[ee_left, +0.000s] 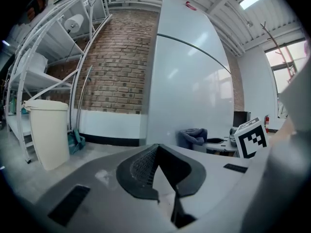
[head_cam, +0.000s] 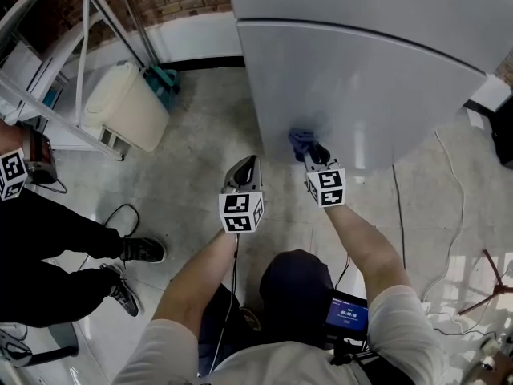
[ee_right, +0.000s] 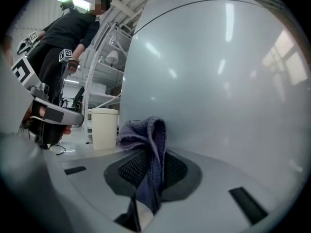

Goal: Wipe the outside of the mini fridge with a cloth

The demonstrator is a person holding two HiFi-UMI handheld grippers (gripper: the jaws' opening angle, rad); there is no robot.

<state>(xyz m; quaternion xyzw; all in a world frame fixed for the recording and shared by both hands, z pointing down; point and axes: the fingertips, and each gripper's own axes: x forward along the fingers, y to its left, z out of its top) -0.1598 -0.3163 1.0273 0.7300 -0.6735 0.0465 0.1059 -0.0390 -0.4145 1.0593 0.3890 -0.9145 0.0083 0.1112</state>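
My right gripper [head_cam: 311,152]: clenched on the blue cloth [head_cam: 299,140]; centre of the frame
Cloth: bunched against the lower door of the mini fridge [head_cam: 361,79]
My left gripper [head_cam: 245,167]: jaws together on nothing; just left of it

Bunched blue cloth [head_cam: 300,140] against grey fridge [head_cam: 361,79]

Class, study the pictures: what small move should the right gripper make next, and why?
Probably slide the right gripper sideways along the fridge door, cloth pressed to it. Its jaws are shut on the cloth, which sits at the door's lower part, with plenty of door stretching to either side.
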